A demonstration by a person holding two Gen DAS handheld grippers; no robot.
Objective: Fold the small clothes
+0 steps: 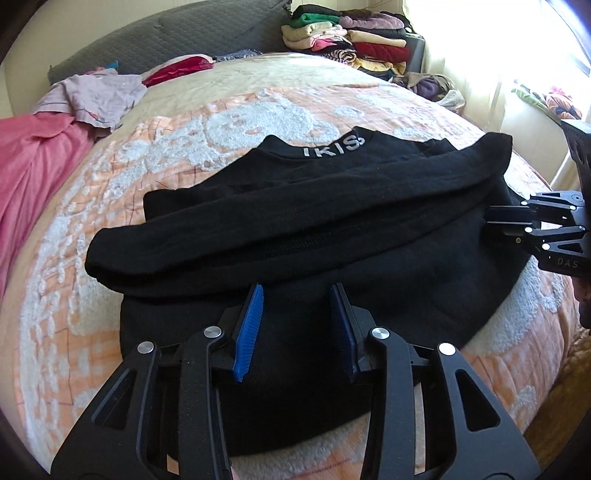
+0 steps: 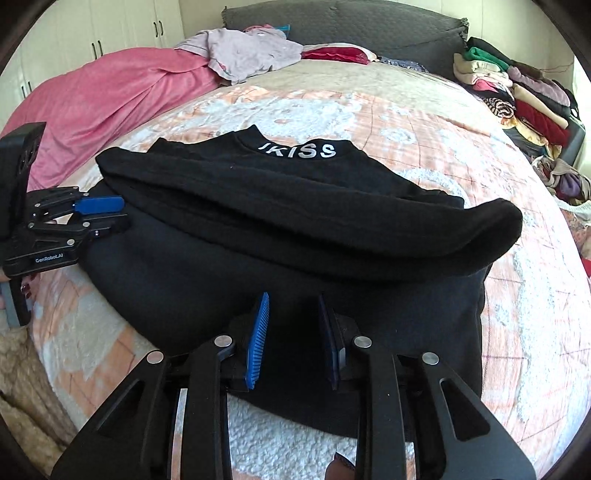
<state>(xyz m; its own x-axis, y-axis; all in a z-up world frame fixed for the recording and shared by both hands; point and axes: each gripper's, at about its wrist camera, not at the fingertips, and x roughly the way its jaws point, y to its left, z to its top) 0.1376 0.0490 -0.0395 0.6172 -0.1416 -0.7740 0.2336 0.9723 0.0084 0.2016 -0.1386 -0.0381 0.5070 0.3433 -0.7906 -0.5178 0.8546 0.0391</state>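
Lying on the bedspread [image 1: 184, 122], the black sweater [image 1: 295, 221] has its sleeves folded across — the body fold remains. Left gripper [image 1: 297, 295] and right gripper [image 2: 293, 306] hover partly open over the hem, empty.

A black sweater [image 1: 295, 206] of matt, slightly fuzzy knit cloth is seen on a bedspread [image 1: 221, 110] of tufted, rough-piled fabric. The left gripper [image 1: 297, 295] and right gripper [image 2: 293, 302] are made of matt black plastic, fitted with shiny metal rivets [image 1: 212, 332] and ribbed blue pads [image 1: 249, 328]. A smooth pink sheet [image 2: 103, 99] is shown beside a quilted grey headboard [image 2: 369, 26].
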